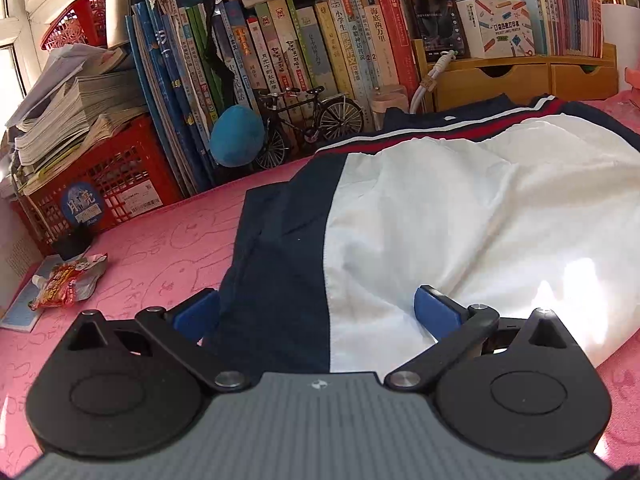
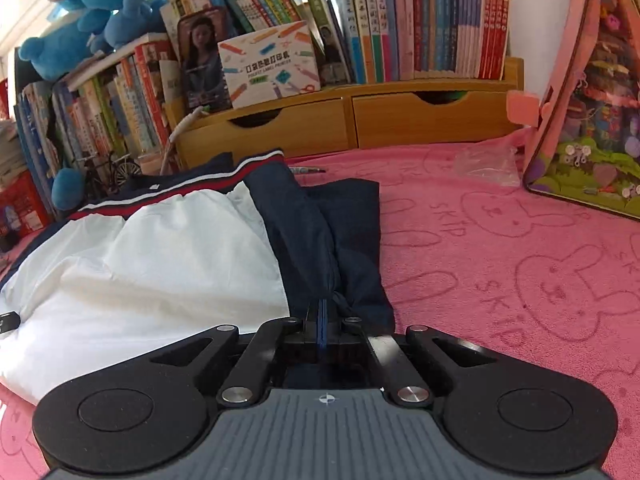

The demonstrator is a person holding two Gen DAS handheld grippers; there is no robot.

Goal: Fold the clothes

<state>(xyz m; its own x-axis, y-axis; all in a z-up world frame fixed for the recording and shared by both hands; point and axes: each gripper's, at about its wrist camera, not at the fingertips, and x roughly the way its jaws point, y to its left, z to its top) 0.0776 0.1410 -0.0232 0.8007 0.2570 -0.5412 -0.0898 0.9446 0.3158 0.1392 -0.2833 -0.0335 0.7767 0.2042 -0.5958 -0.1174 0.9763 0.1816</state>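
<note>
The navy, white and red-striped jacket of thin fabric point(image 1: 420, 208) lies spread on the desk, on a pink towel with rabbit prints point(image 2: 500, 248), with its long axis running away from both grippers toward the row of books. The right gripper point(image 2: 323, 316) is clenched on a pinch of the navy edge at the near right corner. The left gripper point(image 1: 316, 312) is released, its 2 blue pads on either side of the near left hem, so it is placed to take that corner. The white panel is wrinkled and puffed
</note>
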